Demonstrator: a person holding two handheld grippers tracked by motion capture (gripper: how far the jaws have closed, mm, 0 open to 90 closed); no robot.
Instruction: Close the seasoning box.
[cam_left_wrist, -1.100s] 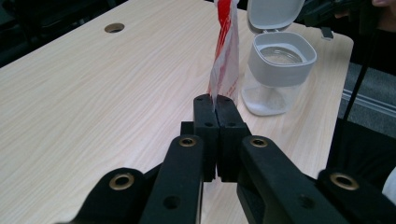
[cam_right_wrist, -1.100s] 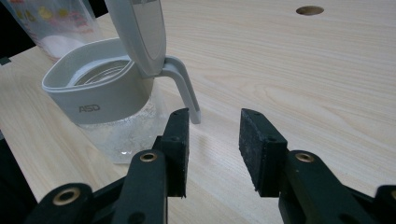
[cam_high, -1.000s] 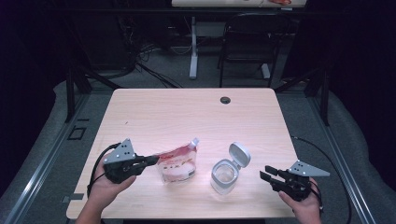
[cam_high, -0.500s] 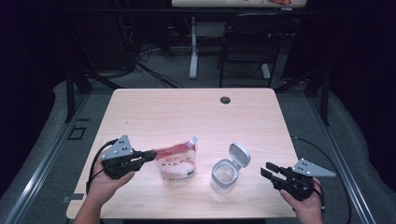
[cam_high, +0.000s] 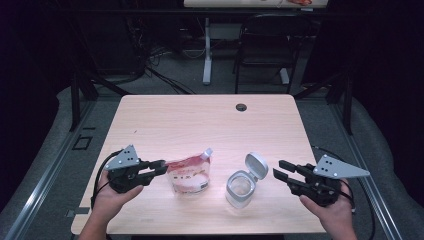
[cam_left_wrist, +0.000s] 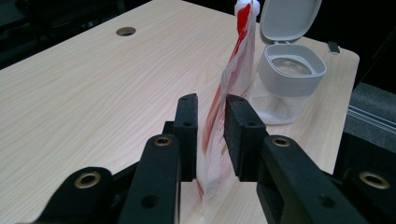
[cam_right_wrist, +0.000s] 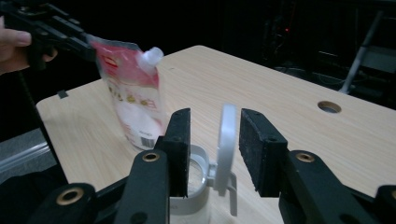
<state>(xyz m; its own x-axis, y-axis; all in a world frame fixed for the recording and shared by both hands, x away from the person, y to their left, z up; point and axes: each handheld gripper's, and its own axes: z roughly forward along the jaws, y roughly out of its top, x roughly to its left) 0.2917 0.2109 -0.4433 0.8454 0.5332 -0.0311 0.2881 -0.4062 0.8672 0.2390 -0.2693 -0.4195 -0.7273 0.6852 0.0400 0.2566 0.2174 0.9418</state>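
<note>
A red-and-white spouted pouch stands on the wooden table, left of a clear container whose grey hinged lid is flipped up. My left gripper is at the pouch's left edge. Its jaws have just been opening, and the pouch now sits loosely between them with small gaps at the pads. My right gripper hovers open to the right of the container, and nothing lies between its fingers. Along its jaws the lid stands farther off.
A round cable hole sits near the table's far edge. Beyond the table are a dark chair and a white desk leg. Bare tabletop stretches behind the pouch and container.
The left jaws have parted from the pouch's edge, and the pouch stays standing. The right gripper has risen a little beside the container.
</note>
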